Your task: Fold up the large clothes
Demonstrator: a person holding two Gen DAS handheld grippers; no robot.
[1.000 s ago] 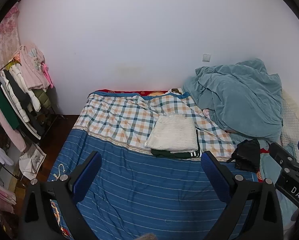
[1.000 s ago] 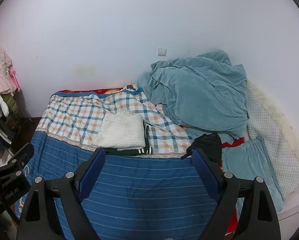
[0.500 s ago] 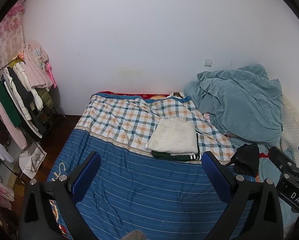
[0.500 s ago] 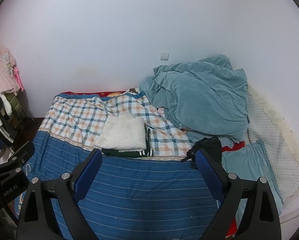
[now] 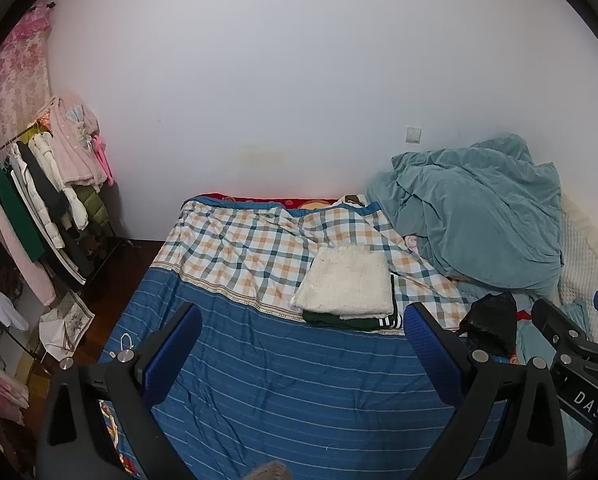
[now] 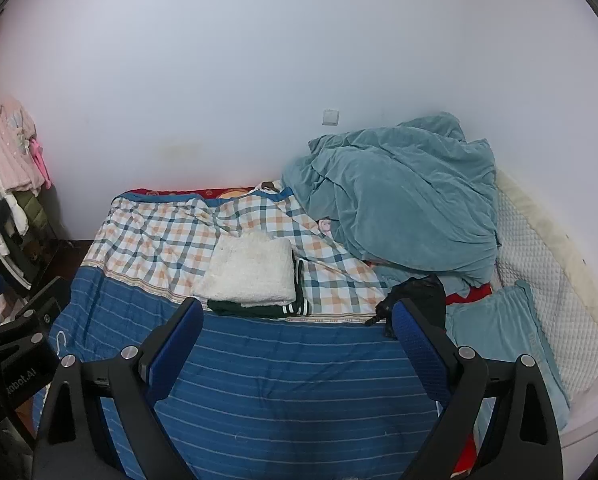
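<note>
Left wrist view: the left gripper (image 5: 303, 332) tilts down over the blue bedspread (image 5: 283, 392), jaws spread wide, nothing between them. The folded white garment (image 5: 349, 280) lies on a dark green one (image 5: 351, 321) at 12 o'clock. The right gripper (image 6: 298, 328) tilts likewise; its jaws have just been opening and stand empty, the stack at 12 o'clock.

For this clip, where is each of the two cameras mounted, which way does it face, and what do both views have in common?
Left wrist: on the left gripper, angled down over the bed toward the wall; its open blue fingers show, with the right gripper at the right edge.
Right wrist: on the right gripper, same heading; open fingers, the left gripper's body at the left edge.
Shared: folded white garment, teal blanket.
</note>
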